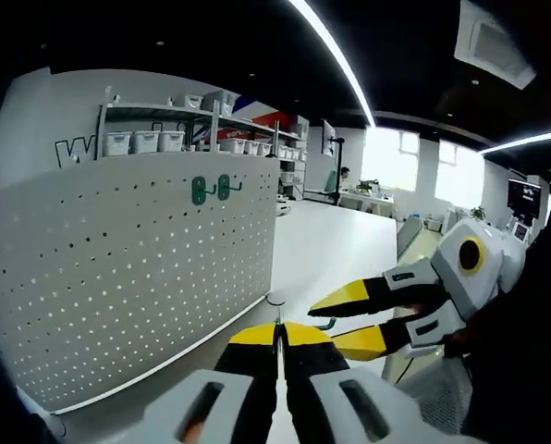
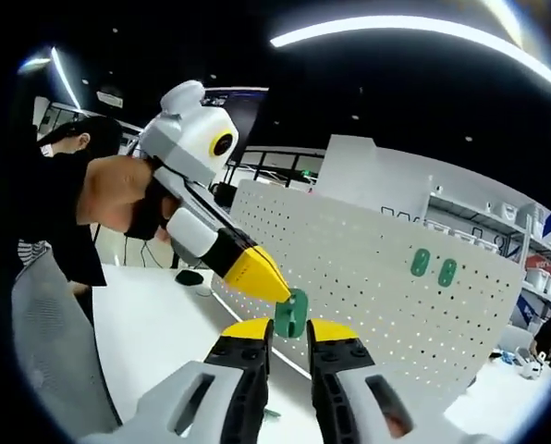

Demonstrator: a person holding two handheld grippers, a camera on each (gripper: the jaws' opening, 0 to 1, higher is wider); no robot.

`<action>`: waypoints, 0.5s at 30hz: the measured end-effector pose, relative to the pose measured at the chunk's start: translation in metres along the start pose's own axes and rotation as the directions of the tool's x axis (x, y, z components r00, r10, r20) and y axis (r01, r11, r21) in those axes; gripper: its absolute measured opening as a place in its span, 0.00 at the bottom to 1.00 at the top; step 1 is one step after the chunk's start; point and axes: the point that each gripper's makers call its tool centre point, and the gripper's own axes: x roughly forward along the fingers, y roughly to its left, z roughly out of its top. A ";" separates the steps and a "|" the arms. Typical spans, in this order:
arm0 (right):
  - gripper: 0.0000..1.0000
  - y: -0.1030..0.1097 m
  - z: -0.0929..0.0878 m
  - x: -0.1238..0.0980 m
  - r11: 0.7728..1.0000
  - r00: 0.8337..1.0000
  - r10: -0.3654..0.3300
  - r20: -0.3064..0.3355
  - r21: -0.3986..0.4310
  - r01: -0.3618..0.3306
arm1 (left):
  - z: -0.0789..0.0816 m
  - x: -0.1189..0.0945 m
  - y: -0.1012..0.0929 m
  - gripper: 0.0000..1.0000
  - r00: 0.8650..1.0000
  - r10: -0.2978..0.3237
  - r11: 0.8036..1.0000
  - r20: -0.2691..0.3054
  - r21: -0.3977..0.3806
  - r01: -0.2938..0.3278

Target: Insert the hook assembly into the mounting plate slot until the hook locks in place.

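Green plastic marks the hook assembly (image 2: pixel 291 314), which sits between the yellow tips of the right gripper (image 2: pixel 288 330) with the jaws closed on it, while the yellow tip of the left gripper (image 2: pixel 257 274) touches its upper edge; in the left gripper view a thin green hook end (image 1: pixel 324 324) shows by the right gripper (image 1: pixel 354 319). The left gripper (image 1: pixel 277 335) has its jaws pressed together with a thin wire-like piece between the tips. Just behind stands the white perforated mounting plate (image 2: pixel 368 268) on the white table (image 1: pixel 331 245), with two green hooks (image 1: pixel 211 190) already seated near its top edge.
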 end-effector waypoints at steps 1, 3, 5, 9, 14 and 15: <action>0.11 0.000 0.000 0.000 1.000 1.000 0.001 0.000 -0.001 -0.001 | 0.000 0.000 -0.002 0.01 1.000 -0.003 1.000 0.000 0.001 0.003; 0.09 0.000 0.000 0.000 1.000 1.000 0.001 0.000 -0.006 -0.001 | 0.000 0.000 -0.004 0.01 1.000 -0.008 1.000 -0.003 0.003 0.008; 0.08 0.000 0.000 0.000 1.000 1.000 0.001 -0.002 -0.010 -0.001 | -0.001 0.001 -0.006 0.01 1.000 -0.014 1.000 -0.007 0.002 0.014; 0.08 0.001 -0.001 -0.001 1.000 1.000 -0.001 -0.005 -0.017 0.001 | -0.002 0.001 -0.010 0.01 1.000 -0.023 1.000 -0.013 0.000 0.023; 0.04 0.002 -0.004 0.000 1.000 1.000 0.001 -0.017 -0.026 -0.001 | -0.005 0.002 -0.011 0.01 0.999 -0.029 1.000 -0.025 -0.011 0.028; 0.04 0.002 -0.004 -0.001 1.000 1.000 0.000 -0.018 -0.027 -0.001 | -0.005 0.002 -0.012 0.01 0.999 -0.032 0.999 -0.025 -0.013 0.032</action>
